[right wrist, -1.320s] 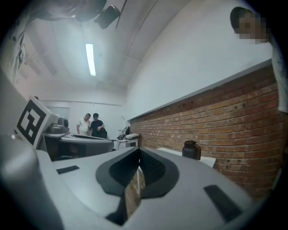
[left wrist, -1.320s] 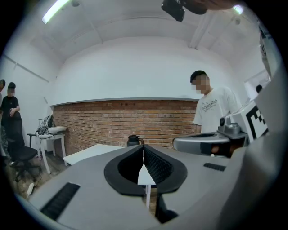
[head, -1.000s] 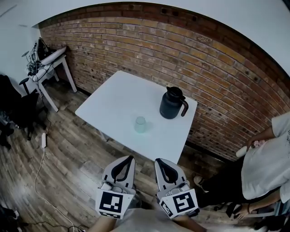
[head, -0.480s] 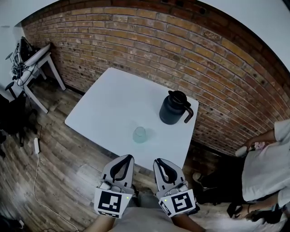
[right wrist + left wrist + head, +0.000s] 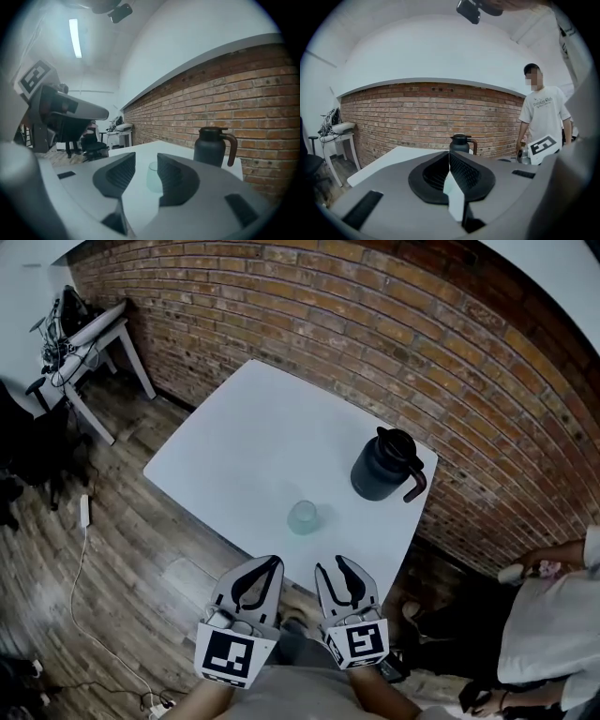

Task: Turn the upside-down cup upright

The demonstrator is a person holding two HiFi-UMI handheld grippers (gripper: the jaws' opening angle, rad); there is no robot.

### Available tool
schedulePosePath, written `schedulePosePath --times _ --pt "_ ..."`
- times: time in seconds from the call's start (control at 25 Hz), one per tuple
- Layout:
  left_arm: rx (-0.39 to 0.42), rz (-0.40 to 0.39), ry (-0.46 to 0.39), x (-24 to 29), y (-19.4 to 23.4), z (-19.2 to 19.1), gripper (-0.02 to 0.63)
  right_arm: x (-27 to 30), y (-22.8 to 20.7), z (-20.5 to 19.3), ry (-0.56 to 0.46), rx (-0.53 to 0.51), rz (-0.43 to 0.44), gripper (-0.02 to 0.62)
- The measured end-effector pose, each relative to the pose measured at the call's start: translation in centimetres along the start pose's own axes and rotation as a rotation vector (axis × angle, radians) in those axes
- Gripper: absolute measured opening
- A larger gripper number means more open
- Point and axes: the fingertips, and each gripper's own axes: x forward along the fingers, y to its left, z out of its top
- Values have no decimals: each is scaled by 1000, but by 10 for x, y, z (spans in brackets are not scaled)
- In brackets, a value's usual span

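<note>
Pale-green cup (image 5: 303, 517); black-white cube markers (image 5: 228, 654); shirt print (image 5: 542, 102) illegible.

Looks like an office or lab-type studio room, not a home. A bare brick wall (image 5: 375, 324) runs across the top of the head view, with wood plank floor (image 5: 122, 549) at lower left and one plain white table (image 5: 253, 446) in the middle. Upper left there's a small white side table (image 5: 98, 329) piled with cables and gear. A black office chair (image 5: 33, 442) sits at the left edge, with a power strip (image 5: 84, 510) on the floor nearby. Overhead there's a strip light (image 5: 75, 37) and a dark camera-like device (image 5: 468, 10).
</note>
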Motion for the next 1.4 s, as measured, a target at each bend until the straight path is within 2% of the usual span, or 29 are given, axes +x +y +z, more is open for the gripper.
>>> schedulePosePath --times 0.6,1.4 --pt "-10 55 34 13 13 -21 11 54 -14 -59 82 -20 32 169" --pt "-21 76 67 17 31 -31 11 104 -21 -91 180 -82 32 241"
